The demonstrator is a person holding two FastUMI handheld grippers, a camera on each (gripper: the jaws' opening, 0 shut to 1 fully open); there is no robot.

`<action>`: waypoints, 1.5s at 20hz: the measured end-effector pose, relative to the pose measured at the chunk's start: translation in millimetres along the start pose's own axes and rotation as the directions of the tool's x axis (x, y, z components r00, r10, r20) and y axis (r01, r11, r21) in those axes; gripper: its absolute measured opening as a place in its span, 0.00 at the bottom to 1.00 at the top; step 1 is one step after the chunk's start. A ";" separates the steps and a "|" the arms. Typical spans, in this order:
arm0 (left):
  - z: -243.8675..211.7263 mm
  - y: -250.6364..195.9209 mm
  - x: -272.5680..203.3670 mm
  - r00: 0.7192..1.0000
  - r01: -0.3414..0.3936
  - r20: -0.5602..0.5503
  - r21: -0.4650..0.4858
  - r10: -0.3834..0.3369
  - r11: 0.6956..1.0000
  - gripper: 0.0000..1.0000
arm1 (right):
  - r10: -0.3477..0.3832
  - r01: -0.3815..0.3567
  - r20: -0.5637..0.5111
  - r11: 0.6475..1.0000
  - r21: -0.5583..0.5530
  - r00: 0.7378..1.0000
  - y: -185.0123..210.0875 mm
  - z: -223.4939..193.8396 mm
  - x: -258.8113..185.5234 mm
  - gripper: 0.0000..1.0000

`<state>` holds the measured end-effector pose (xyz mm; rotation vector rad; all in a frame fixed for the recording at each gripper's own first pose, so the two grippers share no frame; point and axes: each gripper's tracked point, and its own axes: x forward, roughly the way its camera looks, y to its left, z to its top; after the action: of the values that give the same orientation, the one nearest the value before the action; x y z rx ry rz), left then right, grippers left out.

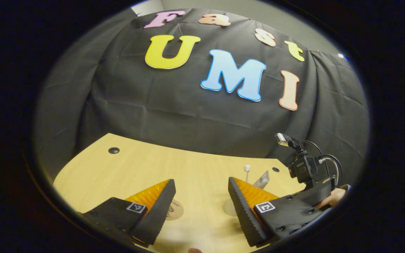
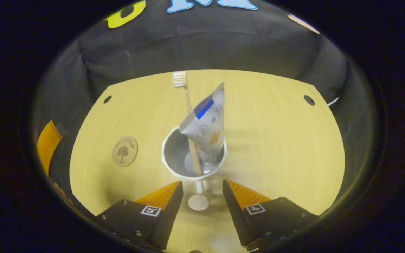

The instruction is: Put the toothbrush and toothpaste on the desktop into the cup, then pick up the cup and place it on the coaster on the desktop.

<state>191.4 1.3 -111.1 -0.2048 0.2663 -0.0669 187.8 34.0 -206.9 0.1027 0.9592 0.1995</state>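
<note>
Standing open just short of the cup, our right tongs face its stem and foot, nothing gripped. We judge loading done: toothbrush and toothpaste lean inside. Next we must close on the cup and carry it left to the coaster. Our left tongs hang apart, empty, above the surface.
</note>
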 end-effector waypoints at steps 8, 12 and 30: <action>-6.4 12.4 -5.2 1.000 -0.016 -0.017 -0.029 0.015 0.999 0.96 | -0.066 0.053 -0.128 0.994 -0.099 0.990 -1.2 -4.0 17.4 0.71; -7.0 16.5 -7.5 1.000 -0.020 -0.022 -0.041 0.019 0.999 1.00 | -0.050 0.036 -0.166 0.996 -0.084 0.985 5.7 -1.6 21.6 0.71; -4.8 44.5 -19.1 0.999 -0.052 -0.019 -0.056 0.051 0.997 0.96 | -0.054 0.039 -0.144 0.994 -0.105 0.988 5.0 0.0 20.9 0.24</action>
<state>173.3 45.6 -120.1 -0.2538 0.2915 -0.0100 198.9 43.4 -222.7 -0.0283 1.0955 0.2148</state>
